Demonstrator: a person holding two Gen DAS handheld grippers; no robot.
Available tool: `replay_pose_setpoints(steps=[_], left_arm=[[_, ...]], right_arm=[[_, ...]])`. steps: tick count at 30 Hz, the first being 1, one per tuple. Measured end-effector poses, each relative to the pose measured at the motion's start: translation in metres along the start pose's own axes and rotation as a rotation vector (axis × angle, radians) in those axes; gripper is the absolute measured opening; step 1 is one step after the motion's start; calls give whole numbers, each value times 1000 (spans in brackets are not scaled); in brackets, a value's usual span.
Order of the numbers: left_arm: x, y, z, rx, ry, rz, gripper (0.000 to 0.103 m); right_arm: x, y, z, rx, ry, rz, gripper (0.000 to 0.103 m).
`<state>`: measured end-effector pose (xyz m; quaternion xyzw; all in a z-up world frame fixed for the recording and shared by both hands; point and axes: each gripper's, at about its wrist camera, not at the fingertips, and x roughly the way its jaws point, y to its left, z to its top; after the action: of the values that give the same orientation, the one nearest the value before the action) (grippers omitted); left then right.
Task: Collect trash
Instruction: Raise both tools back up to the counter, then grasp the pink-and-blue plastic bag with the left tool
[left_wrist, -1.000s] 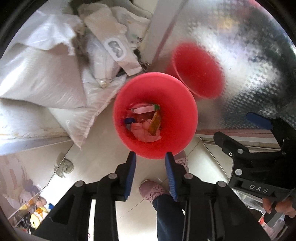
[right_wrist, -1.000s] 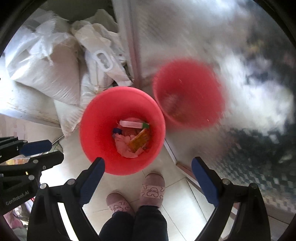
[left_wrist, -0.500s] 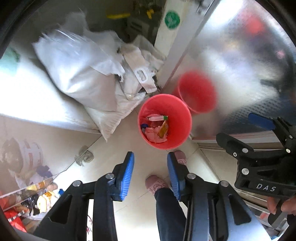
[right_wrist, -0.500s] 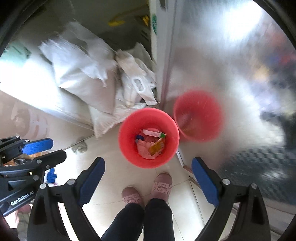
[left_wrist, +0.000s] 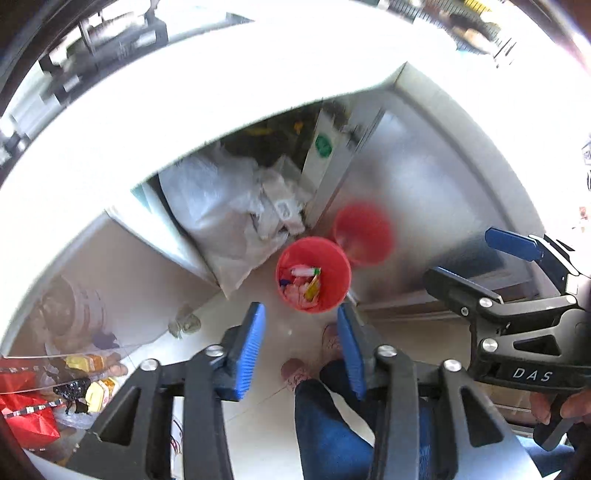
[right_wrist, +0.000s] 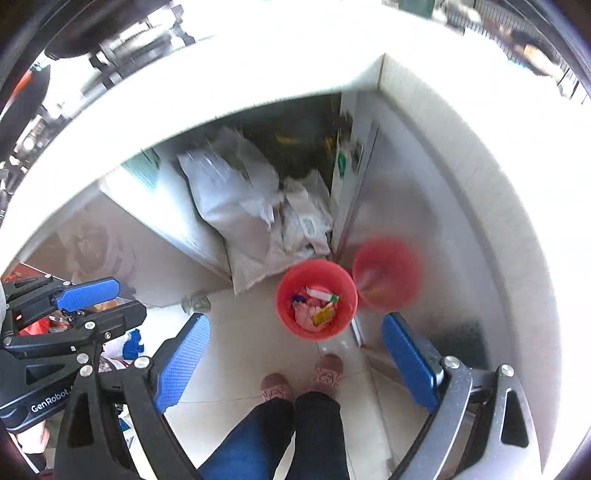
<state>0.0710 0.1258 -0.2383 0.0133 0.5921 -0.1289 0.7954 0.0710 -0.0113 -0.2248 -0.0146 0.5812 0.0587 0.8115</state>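
Observation:
A red bin (left_wrist: 313, 274) (right_wrist: 317, 298) stands on the tiled floor far below, with several wrappers and a small bottle inside. My left gripper (left_wrist: 301, 321) hangs high above it, pointing steeply down; its jaws are opening and nothing is between them. My right gripper (right_wrist: 293, 332) is held at the same height, wide open and empty. Each gripper shows in the other's view: the right gripper (left_wrist: 480, 258) at the right edge, the left gripper (right_wrist: 103, 299) at the left edge.
A shiny metal panel (left_wrist: 424, 206) beside the bin mirrors it as a second red shape. White sacks (left_wrist: 229, 206) lie behind the bin under a white counter (left_wrist: 184, 122). The person's slippers (right_wrist: 325, 371) and legs stand just before the bin. Packets (left_wrist: 92, 376) lie lower left.
Both grippers have risen well above the bin, which now looks much smaller. The white counter edge has come into view. The left jaws have spread wider.

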Motion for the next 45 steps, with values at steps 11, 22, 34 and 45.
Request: replay_pose_setpoints(steps=[11, 22, 34, 45], left_arm=[[-71, -40, 37, 75, -112, -29, 66], [-99, -98, 111, 291, -214, 14, 82], [-77, -158, 224, 460, -216, 8, 82], [-27, -222, 333, 582, -178, -5, 82]], right_arm=[[-82, -15, 20, 29, -148, -66, 94], [-126, -60, 46, 180, -213, -174, 94], [-131, -138, 104, 328, -237, -203, 94], [-114, -234, 153, 475, -215, -226, 94]])
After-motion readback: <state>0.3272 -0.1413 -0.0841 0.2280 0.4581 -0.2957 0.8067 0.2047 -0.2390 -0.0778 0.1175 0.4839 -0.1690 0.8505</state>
